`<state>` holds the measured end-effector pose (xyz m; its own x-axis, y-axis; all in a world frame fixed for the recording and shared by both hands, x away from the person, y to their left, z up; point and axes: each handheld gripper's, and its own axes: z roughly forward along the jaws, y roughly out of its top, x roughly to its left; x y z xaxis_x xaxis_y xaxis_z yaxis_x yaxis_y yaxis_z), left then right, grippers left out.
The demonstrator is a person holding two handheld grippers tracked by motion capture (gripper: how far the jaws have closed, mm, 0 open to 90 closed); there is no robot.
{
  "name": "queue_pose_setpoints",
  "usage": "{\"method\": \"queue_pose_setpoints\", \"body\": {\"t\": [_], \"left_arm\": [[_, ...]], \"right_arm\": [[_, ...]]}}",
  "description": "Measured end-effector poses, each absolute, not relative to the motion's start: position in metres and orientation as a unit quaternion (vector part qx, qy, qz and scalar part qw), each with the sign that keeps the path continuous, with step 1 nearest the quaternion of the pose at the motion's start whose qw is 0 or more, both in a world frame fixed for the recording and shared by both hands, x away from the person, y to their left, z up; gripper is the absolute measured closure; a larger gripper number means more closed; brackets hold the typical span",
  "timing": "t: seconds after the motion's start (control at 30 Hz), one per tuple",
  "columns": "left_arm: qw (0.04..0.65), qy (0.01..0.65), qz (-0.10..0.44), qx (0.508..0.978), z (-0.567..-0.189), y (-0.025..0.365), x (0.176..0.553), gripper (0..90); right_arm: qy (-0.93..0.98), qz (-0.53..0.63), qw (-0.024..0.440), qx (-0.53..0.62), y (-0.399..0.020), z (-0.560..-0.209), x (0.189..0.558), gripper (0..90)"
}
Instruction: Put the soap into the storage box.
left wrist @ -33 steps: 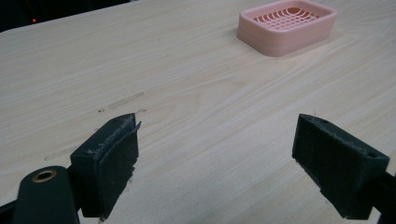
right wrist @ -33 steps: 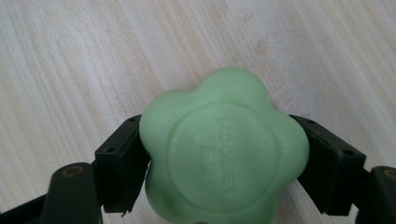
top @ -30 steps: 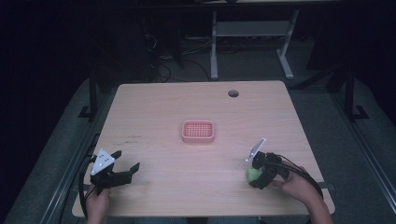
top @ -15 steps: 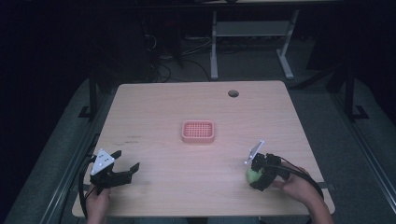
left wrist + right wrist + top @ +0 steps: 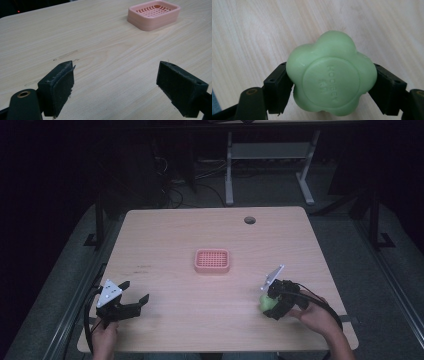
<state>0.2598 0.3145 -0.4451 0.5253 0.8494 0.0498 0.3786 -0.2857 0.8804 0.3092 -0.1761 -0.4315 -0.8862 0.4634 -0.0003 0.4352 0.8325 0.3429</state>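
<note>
Green flower-shaped soap (image 5: 331, 75) is gripped between the jaws of the right gripper (image 5: 278, 303), low at the right of the high view.

The pink soap dish (image 5: 212, 260) is seen up and to the left of the held soap in that view, near the middle of the wooden table (image 5: 165, 230), and is closer to the right gripper than to the left gripper (image 5: 131, 301). The left gripper is held with jaws wide apart and empty (lower left of the frame). Raised lettering is stamped on the soap's round face, too soft to be read. No long axis is offered by the soap.
</note>
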Motion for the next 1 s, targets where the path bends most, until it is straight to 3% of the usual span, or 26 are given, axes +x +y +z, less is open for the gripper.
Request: {"method": "queue_pose_setpoints", "body": {"t": [1.0], "left_arm": [[0.447, 0.411, 0.266, 0.748, -0.444, 0.315, 0.26, 14.2]], "right_arm": [[0.954, 0.218, 0.032, 0.206, -0.126, -0.412, 0.363, 27.0]]}}
